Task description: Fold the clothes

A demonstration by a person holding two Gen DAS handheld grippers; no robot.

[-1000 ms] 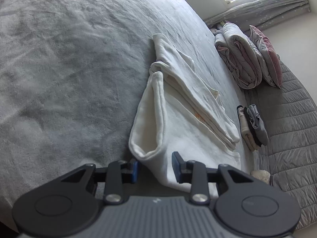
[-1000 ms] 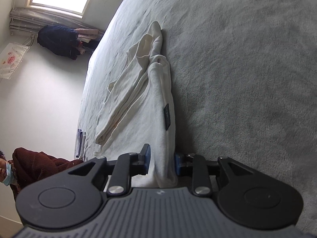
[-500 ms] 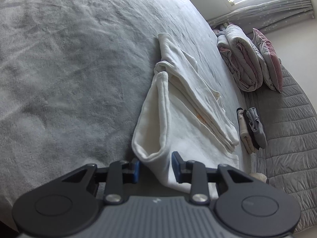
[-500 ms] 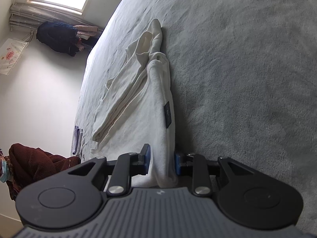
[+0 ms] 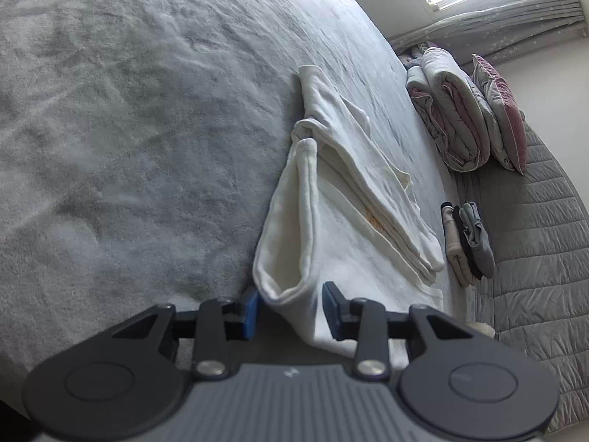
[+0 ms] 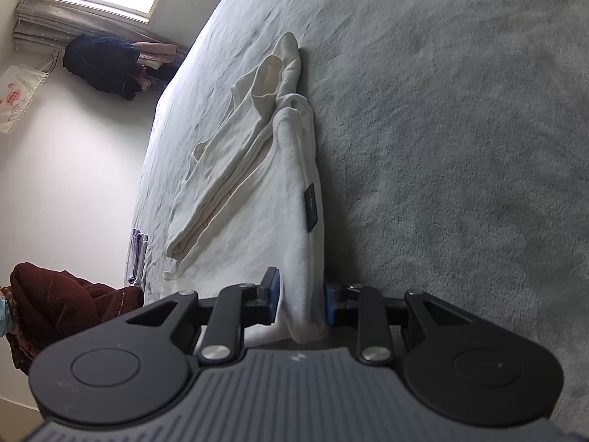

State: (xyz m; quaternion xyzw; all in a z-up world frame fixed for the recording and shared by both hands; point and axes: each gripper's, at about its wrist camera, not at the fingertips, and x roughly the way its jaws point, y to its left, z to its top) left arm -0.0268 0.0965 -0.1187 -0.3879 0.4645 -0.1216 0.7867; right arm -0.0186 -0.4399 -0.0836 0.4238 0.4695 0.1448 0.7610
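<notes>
A white garment (image 5: 349, 228), partly folded lengthwise, lies on the grey fleece bed cover (image 5: 129, 147). Its near folded corner sits between the pads of my left gripper (image 5: 291, 309), whose jaws are opening; a small gap shows beside the right pad. In the right wrist view the same garment (image 6: 265, 202) carries a black label (image 6: 311, 208) on its right fold. My right gripper (image 6: 302, 298) is shut on that fold's near end, with cloth filling the space between its blue pads.
Rolled quilts (image 5: 456, 121) and a pink pillow (image 5: 500, 110) sit at the head of the bed, with a small stack of folded clothes (image 5: 467, 243) beside the quilted mattress (image 5: 533, 258). A person in dark red (image 6: 55, 305) sits left of the bed; a dark jacket (image 6: 103, 62) hangs by the window.
The left jaws have spread a little around the garment corner. The right gripper keeps its hold. Both hands stay nearly where they were.
</notes>
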